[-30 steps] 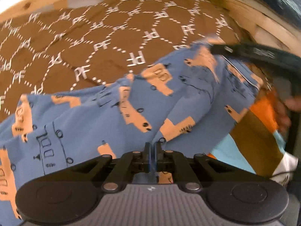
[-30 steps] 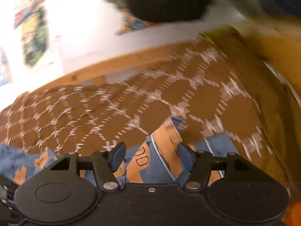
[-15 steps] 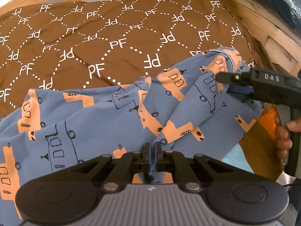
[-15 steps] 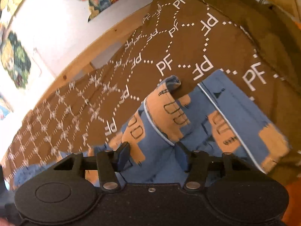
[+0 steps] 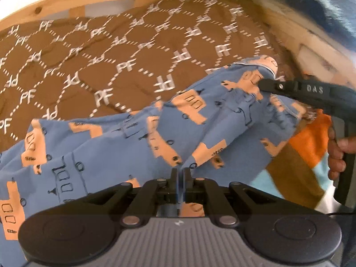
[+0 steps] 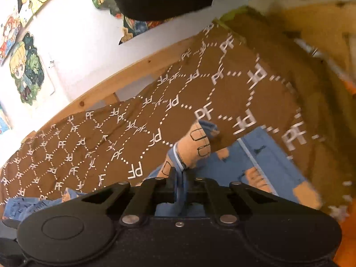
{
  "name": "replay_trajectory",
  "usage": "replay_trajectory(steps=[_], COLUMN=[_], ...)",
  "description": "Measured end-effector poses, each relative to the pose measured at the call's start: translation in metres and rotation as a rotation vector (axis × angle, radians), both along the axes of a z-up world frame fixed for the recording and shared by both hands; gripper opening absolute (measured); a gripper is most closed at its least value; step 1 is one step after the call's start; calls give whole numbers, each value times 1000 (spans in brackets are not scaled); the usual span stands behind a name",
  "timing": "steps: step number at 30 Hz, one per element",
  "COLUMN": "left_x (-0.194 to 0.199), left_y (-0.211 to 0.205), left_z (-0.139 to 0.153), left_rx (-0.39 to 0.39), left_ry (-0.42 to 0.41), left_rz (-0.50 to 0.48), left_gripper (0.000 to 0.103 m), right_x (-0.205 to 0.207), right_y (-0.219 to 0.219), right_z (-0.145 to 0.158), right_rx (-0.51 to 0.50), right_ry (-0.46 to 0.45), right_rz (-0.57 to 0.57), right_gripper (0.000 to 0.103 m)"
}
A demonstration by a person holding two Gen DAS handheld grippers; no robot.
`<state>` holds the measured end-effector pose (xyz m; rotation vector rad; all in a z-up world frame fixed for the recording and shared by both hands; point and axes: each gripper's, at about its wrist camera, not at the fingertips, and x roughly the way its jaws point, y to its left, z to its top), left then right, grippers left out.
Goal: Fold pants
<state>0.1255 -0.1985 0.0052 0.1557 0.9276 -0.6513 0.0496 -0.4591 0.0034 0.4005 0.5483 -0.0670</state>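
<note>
Blue pants (image 5: 106, 153) printed with orange vehicles lie crumpled on a brown quilt (image 5: 111, 51) marked "PF". My left gripper (image 5: 180, 173) is shut on a fold of the pants near their middle. My right gripper (image 6: 181, 175) is shut on the pants' white-piped edge (image 6: 200, 146), which stands up between the jaws. In the left wrist view the right gripper (image 5: 263, 83) comes in from the right and pinches the far end of the pants. The cloth stretches between the two grippers.
A wooden bed frame (image 5: 66, 6) edges the quilt at the back and right. An orange, brown and light-blue cloth (image 5: 304, 155) lies under the pants at the right. A white wall with cartoon posters (image 6: 24, 71) stands behind.
My right gripper has closed from open onto the pants' piped edge. My left gripper has stayed shut on the fold, and the cloth has shifted slightly.
</note>
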Motion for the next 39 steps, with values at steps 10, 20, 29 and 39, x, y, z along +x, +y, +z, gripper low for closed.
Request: replay_trajectory(steps=[10, 20, 29, 39], left_x=[-24, -6, 57, 73], left_y=[-25, -11, -84, -140], left_z=[-19, -1, 20, -21], left_rx=[79, -52, 38, 150], left_ry=[33, 22, -153, -157], left_rz=[-153, -173, -321, -434], left_gripper=[4, 39, 44, 23], right_x=[-19, -25, -21, -18], right_y=[-2, -49, -52, -50], right_z=[-9, 6, -4, -15], right_rx=[-206, -141, -62, -105], right_ry=[208, 91, 92, 105], right_rz=[-62, -87, 12, 66], right_gripper=[35, 60, 36, 15])
